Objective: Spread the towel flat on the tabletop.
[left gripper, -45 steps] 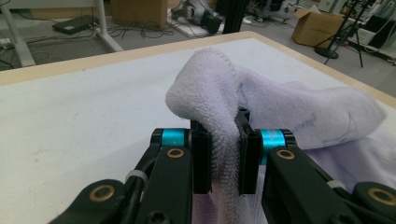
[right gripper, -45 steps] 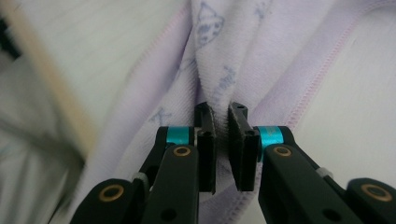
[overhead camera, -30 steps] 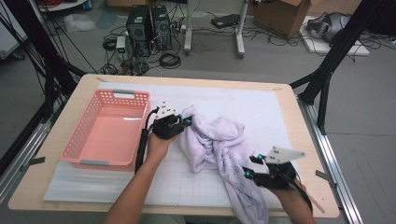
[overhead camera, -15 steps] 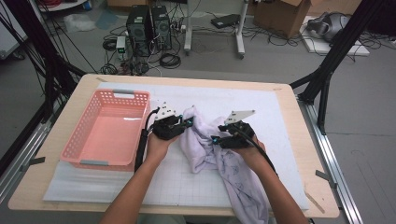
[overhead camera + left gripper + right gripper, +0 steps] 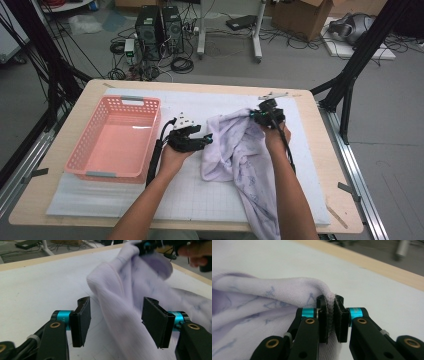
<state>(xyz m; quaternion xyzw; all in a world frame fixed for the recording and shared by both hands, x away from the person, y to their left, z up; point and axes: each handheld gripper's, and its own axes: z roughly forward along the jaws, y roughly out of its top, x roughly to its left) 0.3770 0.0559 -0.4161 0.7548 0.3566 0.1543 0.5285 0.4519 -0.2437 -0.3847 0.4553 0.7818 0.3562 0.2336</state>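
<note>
Two grippers in play, both on the same lilac garment (image 5: 240,155). My right gripper (image 5: 261,118) sits at about 1 o'clock from table centre, near the far edge of the white mat (image 5: 125,200); its jaws have just been closing and now pinch a ribbed hem of the garment, seen close up in the right gripper view (image 5: 331,312) with the fabric edge squeezed between the two black pads. Garment (image 5: 262,307) bunches off to 9 o'clock of those jaws in that view.

My left gripper (image 5: 202,142) is near table centre, pointing toward 3 o'clock at the cloth's near-left fold. Its jaws have just been opening; in the left gripper view (image 5: 115,320) they stand wide apart with a ridge of garment (image 5: 117,297) running between them, pads not pressing on it. Top of that view, at 1 o'clock, my right gripper (image 5: 147,245) lifts the cloth's far corner.

Garment position: heaped from table centre out to 1 o'clock, raised at the pinched corner, then trailing down to 5 o'clock and hanging over the near table edge beside my right forearm.

Pink basket (image 5: 80,160) at 9 o'clock on the mat, well apart from the garment, just beside my left forearm. Wooden table (image 5: 325,165) rim shows bare at 3 o'clock.
</note>
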